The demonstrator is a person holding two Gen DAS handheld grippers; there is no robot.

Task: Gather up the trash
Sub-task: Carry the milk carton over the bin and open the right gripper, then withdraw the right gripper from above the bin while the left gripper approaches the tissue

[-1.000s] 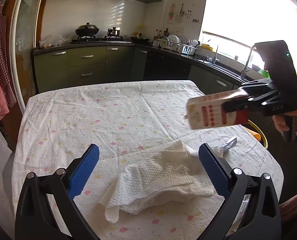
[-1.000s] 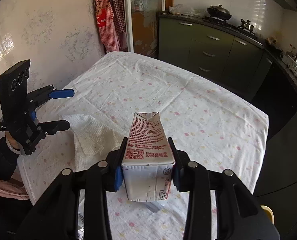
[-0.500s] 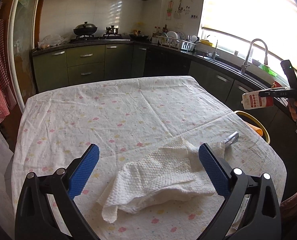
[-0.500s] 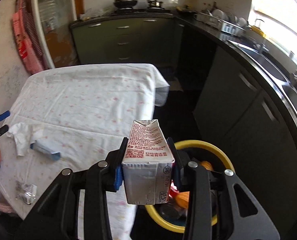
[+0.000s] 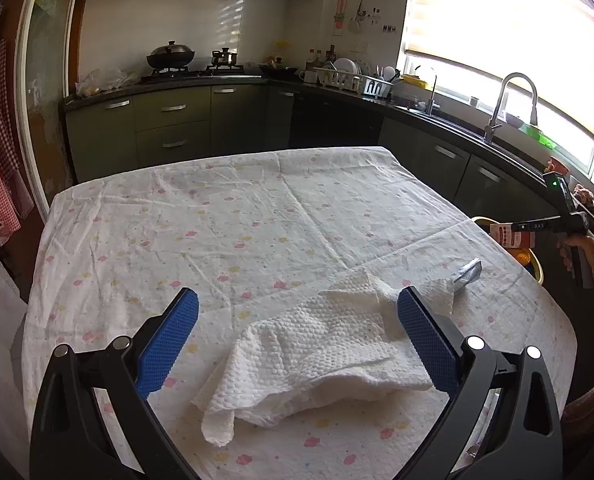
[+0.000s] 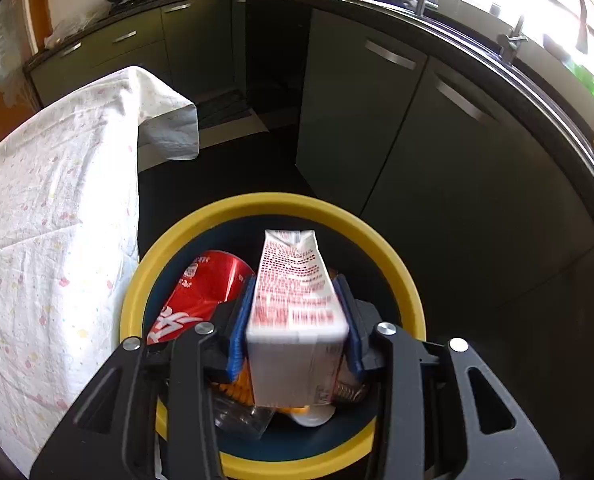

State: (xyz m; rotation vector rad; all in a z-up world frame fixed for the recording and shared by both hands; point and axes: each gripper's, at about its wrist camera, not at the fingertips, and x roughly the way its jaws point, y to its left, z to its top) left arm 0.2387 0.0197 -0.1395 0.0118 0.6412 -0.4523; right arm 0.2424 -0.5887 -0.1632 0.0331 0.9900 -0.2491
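Observation:
My right gripper [image 6: 295, 320] is shut on a white and red milk carton [image 6: 293, 312] and holds it over the yellow-rimmed trash bin [image 6: 393, 252], which holds a red can [image 6: 201, 288] and other trash. In the left wrist view the carton [image 5: 511, 235] and right gripper show at the far right, beyond the table edge. My left gripper [image 5: 297, 336] is open just above a crumpled white paper towel [image 5: 317, 356] on the flowered tablecloth [image 5: 217, 220]. A silver wrapper [image 5: 467, 272] lies past the towel.
The table's cloth-covered edge [image 6: 57, 220] stands just left of the bin. Dark kitchen cabinets [image 6: 397, 128] run behind and right of the bin. A sink tap [image 5: 509, 100] and counter stand at the right.
My right gripper has carried the carton off the table and down over the bin. My left gripper has stayed open over the paper towel.

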